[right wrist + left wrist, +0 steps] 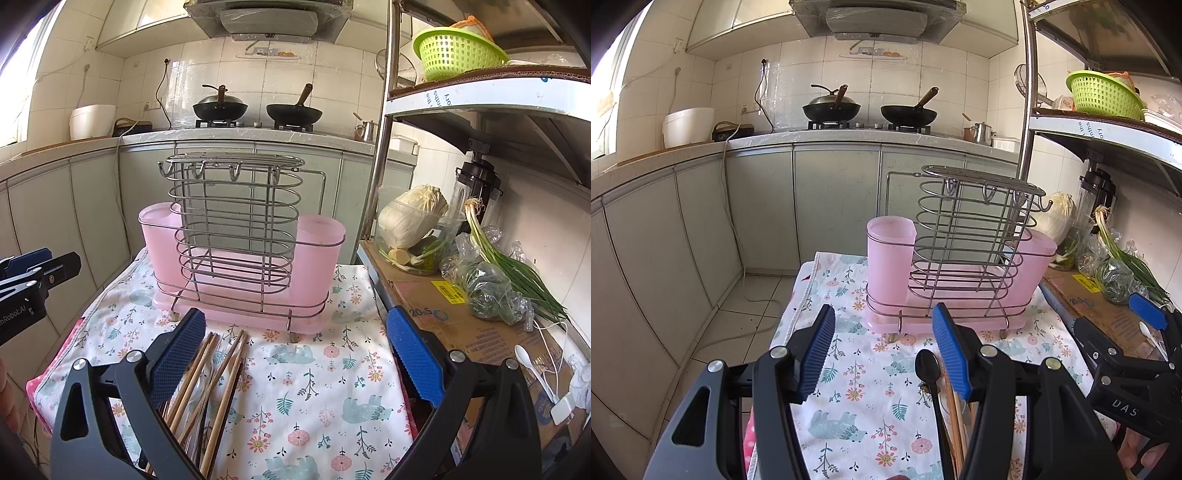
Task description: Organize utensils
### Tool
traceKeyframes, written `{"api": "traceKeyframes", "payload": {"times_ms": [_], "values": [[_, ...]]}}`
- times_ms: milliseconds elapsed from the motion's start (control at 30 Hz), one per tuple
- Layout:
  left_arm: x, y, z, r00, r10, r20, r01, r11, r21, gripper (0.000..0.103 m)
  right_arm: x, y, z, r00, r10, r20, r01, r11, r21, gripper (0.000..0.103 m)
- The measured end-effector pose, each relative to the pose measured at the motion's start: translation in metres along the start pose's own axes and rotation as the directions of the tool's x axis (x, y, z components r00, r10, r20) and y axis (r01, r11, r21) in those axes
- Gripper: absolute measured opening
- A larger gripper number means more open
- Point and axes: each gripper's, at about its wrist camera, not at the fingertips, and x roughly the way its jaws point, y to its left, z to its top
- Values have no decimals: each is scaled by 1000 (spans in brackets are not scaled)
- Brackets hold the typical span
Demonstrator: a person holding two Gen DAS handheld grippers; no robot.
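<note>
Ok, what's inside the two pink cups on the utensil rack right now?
Nothing pokes above either pink cup on the wire utensil rack, and no shapes show through the walls. Their bottoms are hidden from both views. The chopsticks and black spoon lie on the floral cloth.

"DAS" shows on the right gripper [1145, 354]; "nRobot.AI" on the left gripper [40, 271]; "20" on the cardboard box [443, 314].

Two black woks [871, 110] sit on the stove at the far counter, with a white pot [687, 126] to their left and a metal kettle [982, 133] to their right. On the right, a green basket [458, 55] rests on a shelf, above a cabbage [410, 216] and green onions [517, 266] lying on cardboard [454, 317]. A floral cloth [314, 387] covers the near table.
</note>
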Motion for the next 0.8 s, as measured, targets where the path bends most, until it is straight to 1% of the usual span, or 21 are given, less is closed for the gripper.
{"api": "traceKeyframes", "payload": {"times_ms": [533, 800], "values": [[6, -1, -4, 1000, 2, -20, -2, 1000, 6, 55, 4, -4, -3, 1000, -3, -10, 3, 1000, 8, 99], [15, -2, -8, 998, -7, -56, 8, 1000, 17, 55, 11, -9, -7, 999, 16, -44, -14, 999, 30, 99]]}}
